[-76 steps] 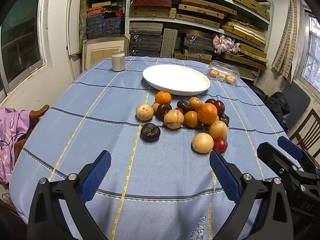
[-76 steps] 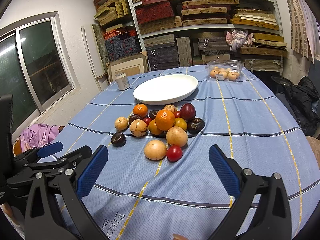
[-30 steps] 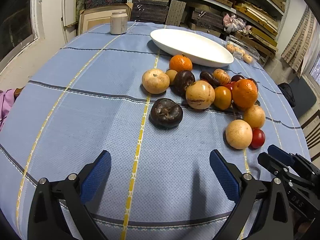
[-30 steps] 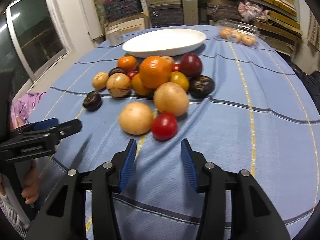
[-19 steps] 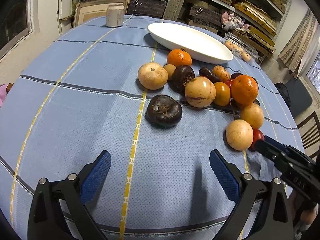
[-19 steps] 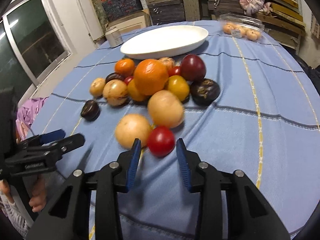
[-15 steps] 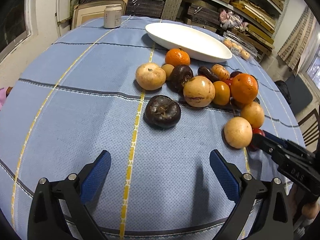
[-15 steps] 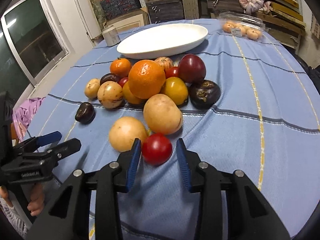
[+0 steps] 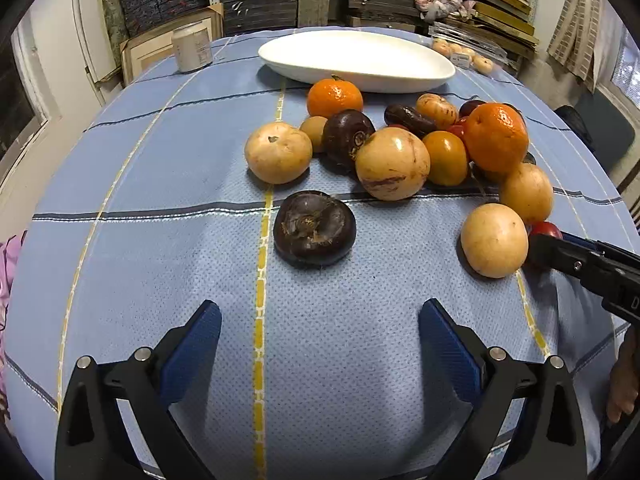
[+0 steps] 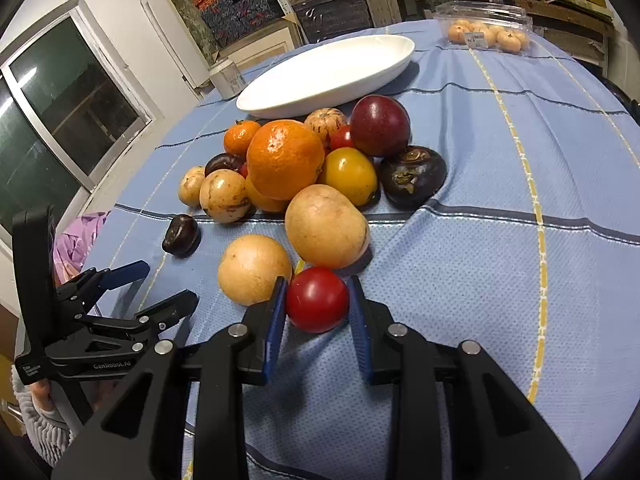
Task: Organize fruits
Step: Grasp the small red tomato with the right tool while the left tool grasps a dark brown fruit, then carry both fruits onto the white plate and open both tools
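A red tomato (image 10: 317, 299) lies on the blue tablecloth at the near edge of the fruit pile. My right gripper (image 10: 317, 280) is closing on it, and both blue pads press its sides. Two tan round fruits (image 10: 254, 269) (image 10: 326, 226) sit just behind the tomato. In the left wrist view the right gripper (image 9: 554, 249) reaches in from the right, with the tomato (image 9: 545, 229) at its tip. My left gripper (image 9: 320, 320) is open and holds nothing, and a dark purple mangosteen (image 9: 315, 234) lies ahead of it. The white oval plate (image 9: 356, 56) stands behind the pile.
Oranges (image 10: 285, 158), a yellow fruit, dark plums and more tan fruits are heaped mid-table. A tin can (image 9: 192, 49) stands at the far left. A clear box of small fruits (image 10: 484, 26) sits at the far right. Shelves and a window lie beyond the table.
The right gripper slid forward around the red tomato and its jaws narrowed onto it. The left gripper moved closer to the dark mangosteen and stayed open.
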`<action>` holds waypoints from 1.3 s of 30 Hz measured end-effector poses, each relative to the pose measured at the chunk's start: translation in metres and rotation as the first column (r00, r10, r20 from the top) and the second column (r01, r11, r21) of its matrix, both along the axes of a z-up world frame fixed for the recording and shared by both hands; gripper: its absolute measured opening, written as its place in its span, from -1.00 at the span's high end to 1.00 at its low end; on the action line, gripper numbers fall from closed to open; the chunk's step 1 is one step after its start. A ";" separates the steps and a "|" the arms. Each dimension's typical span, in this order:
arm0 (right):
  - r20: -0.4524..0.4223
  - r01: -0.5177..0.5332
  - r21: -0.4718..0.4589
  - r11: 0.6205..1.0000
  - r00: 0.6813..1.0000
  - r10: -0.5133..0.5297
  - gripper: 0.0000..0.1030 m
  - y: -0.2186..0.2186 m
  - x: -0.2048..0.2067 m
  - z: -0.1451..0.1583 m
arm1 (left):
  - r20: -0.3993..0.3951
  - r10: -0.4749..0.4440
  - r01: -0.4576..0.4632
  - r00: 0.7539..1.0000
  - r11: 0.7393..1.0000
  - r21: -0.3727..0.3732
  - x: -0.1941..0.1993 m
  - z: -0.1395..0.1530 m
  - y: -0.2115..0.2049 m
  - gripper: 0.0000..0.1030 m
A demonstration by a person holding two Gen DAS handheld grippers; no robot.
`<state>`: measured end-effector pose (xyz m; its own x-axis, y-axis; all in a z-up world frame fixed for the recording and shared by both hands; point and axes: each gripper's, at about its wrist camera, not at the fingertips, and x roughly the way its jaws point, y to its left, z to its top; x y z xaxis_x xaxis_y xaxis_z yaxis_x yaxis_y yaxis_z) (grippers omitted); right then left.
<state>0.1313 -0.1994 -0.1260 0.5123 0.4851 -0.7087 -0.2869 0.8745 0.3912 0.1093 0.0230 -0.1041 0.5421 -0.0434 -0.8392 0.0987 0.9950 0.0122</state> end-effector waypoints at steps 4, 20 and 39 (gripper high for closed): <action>-0.005 0.001 0.019 1.000 1.000 0.000 0.43 -0.002 0.000 -0.001 | -0.002 0.001 -0.001 1.000 1.000 0.009 0.000 0.001 -0.003 -0.93; -0.013 0.001 0.046 0.999 1.000 -0.001 0.42 -0.006 0.001 -0.002 | 0.016 -0.019 0.020 1.000 0.998 -0.056 0.041 0.006 0.006 -0.68; -0.012 0.005 0.059 0.998 1.000 -0.004 0.43 -0.005 0.000 -0.002 | 0.090 -0.044 0.059 0.995 0.984 -0.165 0.020 0.019 0.007 0.19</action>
